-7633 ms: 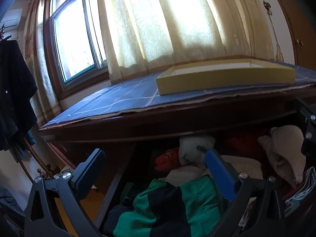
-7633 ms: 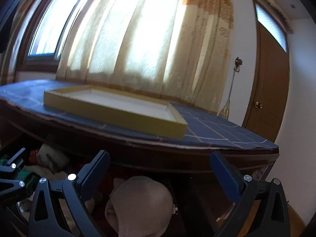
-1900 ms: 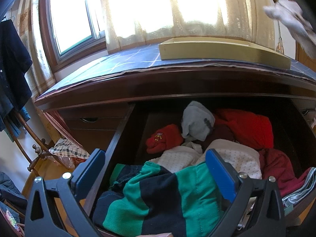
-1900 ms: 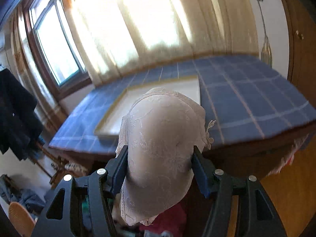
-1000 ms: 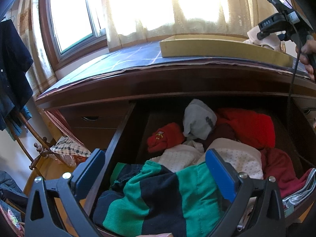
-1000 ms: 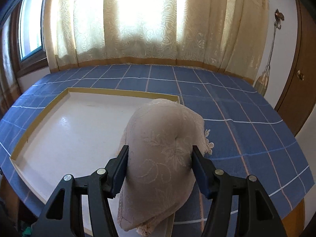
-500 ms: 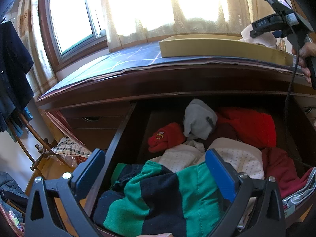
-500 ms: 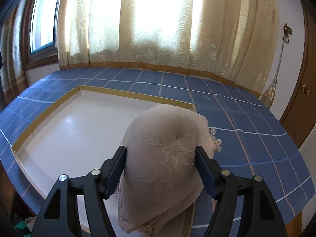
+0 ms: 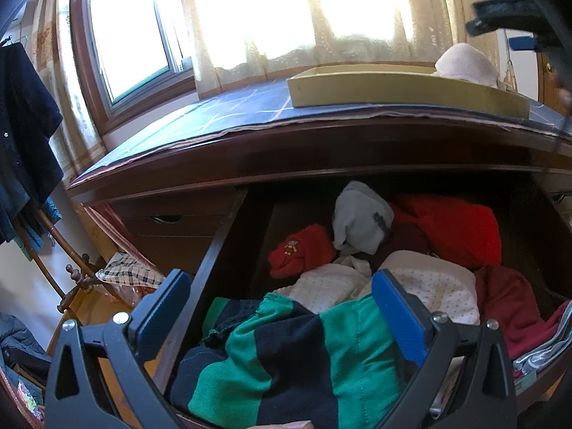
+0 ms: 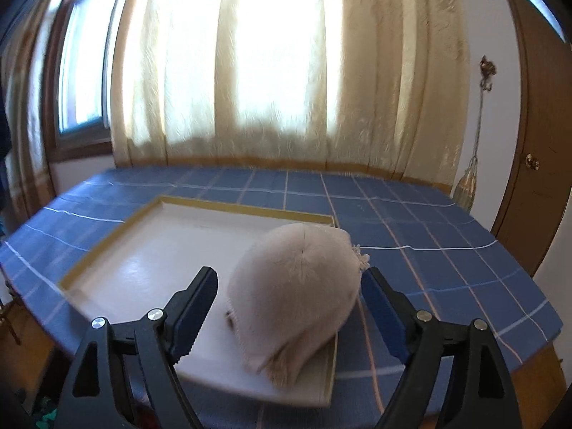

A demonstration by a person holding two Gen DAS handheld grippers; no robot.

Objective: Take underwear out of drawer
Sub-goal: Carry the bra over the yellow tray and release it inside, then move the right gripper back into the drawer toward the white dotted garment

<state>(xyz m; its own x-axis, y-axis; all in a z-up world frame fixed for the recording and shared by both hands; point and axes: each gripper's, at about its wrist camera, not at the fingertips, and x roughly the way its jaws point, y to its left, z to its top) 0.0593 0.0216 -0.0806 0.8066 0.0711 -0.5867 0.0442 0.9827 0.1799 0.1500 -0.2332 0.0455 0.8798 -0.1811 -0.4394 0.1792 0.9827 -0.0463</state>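
Now the beige bra (image 10: 296, 293) sits in the near right corner of the shallow yellow-rimmed tray (image 10: 103, 246) on the blue checked cloth (image 10: 422, 221). R gripper (image 10: 289, 307) has just been opening; its 2 pads stand clear of the bra, which is still between them but not pressed. L gripper (image 9: 282, 307) hangs w/ jaws wide apart and nothing in them, over the open drawer (image 9: 228, 228), above a green-and-navy striped garment (image 9: 286, 357). Red, white and grey clothes lie behind it.

The underwear (image 10: 296, 296) is seen in pale beige-pink, lying in a tray (image 10: 107, 250) with white floor and mustard-yellow rim. The table (image 10: 429, 236) is covered in blue with a thin white grid. In the dark brown drawer (image 9: 214, 250), a green and navy striped garment (image 9: 286, 357), red pieces (image 9: 461, 228) and white dotted cloth (image 9: 439, 286) are found.
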